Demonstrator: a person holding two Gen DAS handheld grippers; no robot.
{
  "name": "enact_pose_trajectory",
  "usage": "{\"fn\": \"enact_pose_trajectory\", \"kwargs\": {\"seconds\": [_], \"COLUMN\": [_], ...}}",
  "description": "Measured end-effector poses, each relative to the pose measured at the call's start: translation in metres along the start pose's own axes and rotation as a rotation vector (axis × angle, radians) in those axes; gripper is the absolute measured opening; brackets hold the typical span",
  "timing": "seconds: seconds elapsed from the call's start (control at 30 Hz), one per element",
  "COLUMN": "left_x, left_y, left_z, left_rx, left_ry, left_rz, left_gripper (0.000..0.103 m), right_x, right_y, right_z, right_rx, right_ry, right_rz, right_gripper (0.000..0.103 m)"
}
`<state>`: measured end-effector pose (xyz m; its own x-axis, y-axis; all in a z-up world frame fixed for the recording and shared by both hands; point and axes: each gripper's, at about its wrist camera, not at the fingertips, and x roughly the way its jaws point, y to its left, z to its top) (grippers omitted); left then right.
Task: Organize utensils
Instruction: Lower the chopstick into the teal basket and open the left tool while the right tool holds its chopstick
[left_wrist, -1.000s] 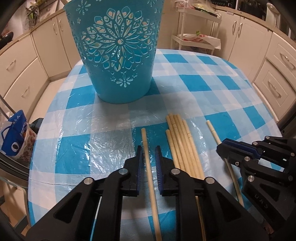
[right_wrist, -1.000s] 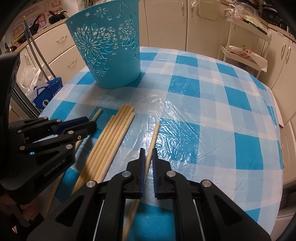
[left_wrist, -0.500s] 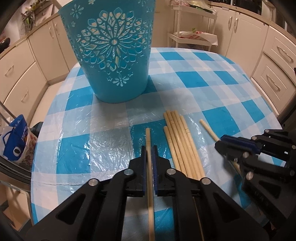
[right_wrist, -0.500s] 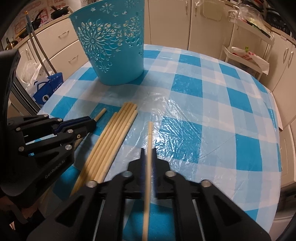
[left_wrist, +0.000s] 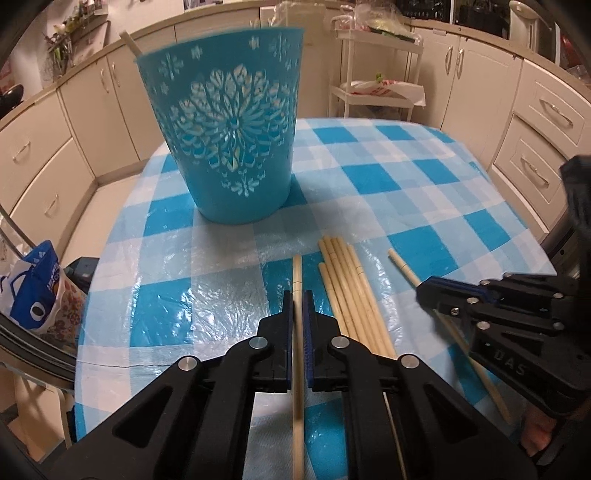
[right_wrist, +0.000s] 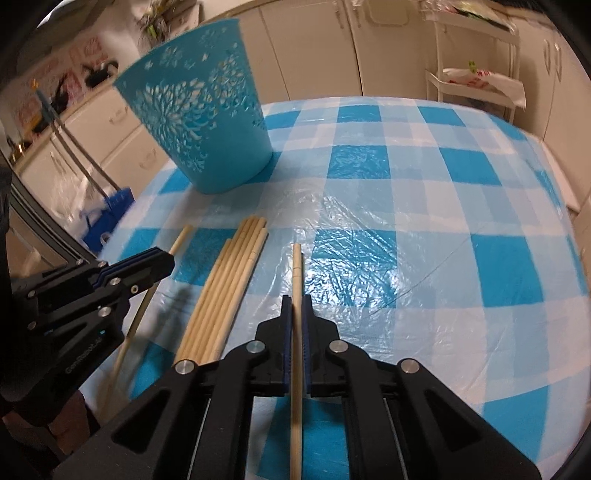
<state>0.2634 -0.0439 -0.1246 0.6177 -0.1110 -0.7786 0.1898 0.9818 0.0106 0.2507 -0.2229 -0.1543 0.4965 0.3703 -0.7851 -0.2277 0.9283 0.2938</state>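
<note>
With each chopstick pinched lengthwise, left gripper sits nearer the bucket than right gripper, straight ahead.

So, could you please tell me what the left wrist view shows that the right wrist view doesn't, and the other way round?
Only the left wrist view shows the left hand-held gripper shut on its chopstick from behind, and a stick rising over the basket rim.

Only the right wrist view shows the right hand-held gripper shut on its own chopstick from behind, and the blue bag beside the table.

Both show the blue cut-out basket upright on the checked tablecloth, and the chopstick bundle lying between the two grippers.
</note>
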Motion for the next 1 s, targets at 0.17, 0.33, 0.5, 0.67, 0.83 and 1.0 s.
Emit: {"fn": "enact_pose_trajectory", "kwargs": {"seconds": [0.17,0.33,0.5,0.67,0.83,1.0], "left_x": [-0.027,-0.069,-0.111,-0.138,-0.143,-0.136], "left_y": [0.005,0.021,0.046,0.073,0.089,0.097], "left_z": [0.006,0.022,0.054,0.103,0.145,0.176], "left_rx": [-0.014,-0.049,-0.08,-0.136,-0.196,-0.25], "left_ry": [-0.08,-0.233,-0.4,-0.539,-0.624,-0.697], "left_rz": [-0.019,-0.063,-0.061,-0.022,-0.012,-0.005], "left_gripper": [0.005,0.005,0.005,0.005,0.005,0.005], "right_x": [-0.007,-0.01,-0.008,-0.004,-0.003,-0.003], "right_y": [-0.01,-0.014,-0.016,-0.017,-0.018,-0.018], "right_z": [-0.003,-0.003,-0.003,-0.003,-0.003,-0.003], "right_rx": [0.068,0.095,0.099,0.098,0.103,0.105], "right_ry": [-0.059,-0.084,-0.074,-0.058,-0.059,-0.061], "right_rz": [0.017,0.011,0.015,0.026,0.033,0.034], "right_gripper": [0.006,0.006,0.006,0.006,0.006,0.006]}}
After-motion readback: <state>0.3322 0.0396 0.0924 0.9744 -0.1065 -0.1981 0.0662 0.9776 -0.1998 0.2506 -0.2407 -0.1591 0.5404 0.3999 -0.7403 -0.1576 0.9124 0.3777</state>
